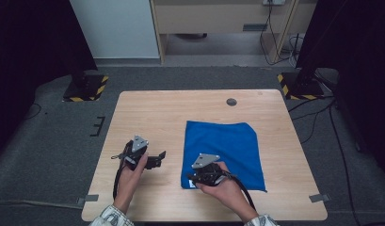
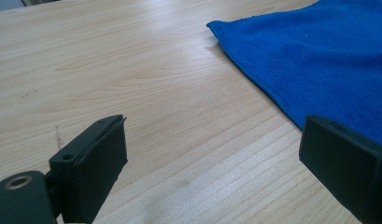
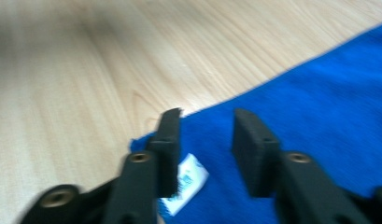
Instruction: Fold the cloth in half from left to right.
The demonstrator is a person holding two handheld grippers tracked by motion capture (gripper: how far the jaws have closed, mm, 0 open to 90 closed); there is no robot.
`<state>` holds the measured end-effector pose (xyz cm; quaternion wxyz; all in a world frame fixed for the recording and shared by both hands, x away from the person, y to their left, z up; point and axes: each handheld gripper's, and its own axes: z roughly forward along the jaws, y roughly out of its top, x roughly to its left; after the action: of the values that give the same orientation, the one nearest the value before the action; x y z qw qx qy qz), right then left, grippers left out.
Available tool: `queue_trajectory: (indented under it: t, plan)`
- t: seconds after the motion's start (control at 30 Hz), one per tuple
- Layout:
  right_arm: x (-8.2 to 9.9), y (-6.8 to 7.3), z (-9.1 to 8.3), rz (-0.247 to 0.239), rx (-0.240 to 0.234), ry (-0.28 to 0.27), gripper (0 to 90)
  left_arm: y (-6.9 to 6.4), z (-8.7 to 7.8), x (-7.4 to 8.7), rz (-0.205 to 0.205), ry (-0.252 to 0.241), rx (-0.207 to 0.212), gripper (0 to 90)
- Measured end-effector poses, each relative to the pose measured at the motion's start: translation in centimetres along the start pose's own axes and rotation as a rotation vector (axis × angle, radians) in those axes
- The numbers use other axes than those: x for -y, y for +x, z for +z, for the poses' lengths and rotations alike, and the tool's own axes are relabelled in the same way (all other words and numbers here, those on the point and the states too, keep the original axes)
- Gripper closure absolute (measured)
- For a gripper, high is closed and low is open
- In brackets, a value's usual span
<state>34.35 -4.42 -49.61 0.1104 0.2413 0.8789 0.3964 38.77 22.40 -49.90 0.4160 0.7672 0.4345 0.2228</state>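
A blue cloth [image 1: 228,146] lies flat on the right half of the wooden table [image 1: 157,113]. My right gripper [image 1: 192,178] is at the cloth's near left corner. In the right gripper view its jaws [image 3: 207,126] stand narrowly apart just above that corner of the cloth [image 3: 319,93], beside a white label [image 3: 188,179], with nothing pinched between the pads. My left gripper [image 1: 159,157] rests over bare wood left of the cloth. Its jaws [image 2: 212,154] are wide open and hold nothing, and the cloth's edge [image 2: 319,51] runs past the right jaw.
A dark round plug [image 1: 231,101] sits in the table near its far edge. Two stand bases with yellow and black stripes [image 1: 86,87] [image 1: 298,84] are on the floor beyond the far corners. Cables trail on the floor at the right.
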Motion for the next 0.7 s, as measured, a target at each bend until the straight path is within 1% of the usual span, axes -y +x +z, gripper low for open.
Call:
queue_trajectory:
  t: [0.1,0.17,0.23,0.27,0.33,0.4,0.43,0.47,0.53,0.57,0.63,0.67,0.7]
  plan:
    - [-0.1,0.7,0.4,-0.027,-0.018,0.004,77.4,-0.1,0.1,0.0,0.010,0.004,0.001,6.8]
    - [-0.1,1.1,0.7,-0.033,-0.031,0.009,79.1,-0.1,0.1,0.0,0.009,0.005,0.001,6.8]
    - [-0.1,1.3,0.9,-0.037,-0.032,0.015,78.9,-0.1,0.1,0.0,0.009,0.004,0.000,6.8]
    - [-0.1,1.7,1.3,-0.031,-0.043,0.019,73.3,-0.1,0.0,0.0,0.009,0.005,0.000,6.8]
    - [-0.1,2.1,1.7,-0.014,-0.040,0.020,63.8,-0.1,0.1,0.0,0.006,0.007,0.003,6.8]
    - [-0.1,2.5,2.3,-0.010,-0.038,0.032,52.1,-0.2,0.1,0.0,0.009,0.011,0.006,6.8]
    - [-0.1,2.5,2.3,-0.010,-0.038,0.032,52.1,-0.2,0.1,0.0,0.009,0.011,0.006,6.8]
    - [0.0,2.9,2.8,-0.018,-0.028,0.051,45.9,-0.2,0.1,0.0,0.010,0.011,0.010,6.9]
    - [0.1,3.2,3.3,-0.022,-0.016,0.065,42.8,-0.2,0.1,0.0,0.009,0.010,0.012,6.9]
    - [0.1,3.2,3.5,-0.025,-0.007,0.076,43.0,-0.2,0.1,0.0,0.007,0.010,0.013,6.9]
    - [0.3,3.2,3.8,-0.032,0.016,0.094,44.3,-0.2,0.1,0.0,0.007,0.012,0.014,7.0]
    - [0.4,3.2,3.8,-0.030,0.021,0.102,45.8,-0.2,0.2,0.0,0.008,0.012,0.016,7.0]
    - [0.4,3.0,3.8,-0.019,0.015,0.100,48.0,-0.2,0.2,0.0,0.007,0.012,0.017,6.9]
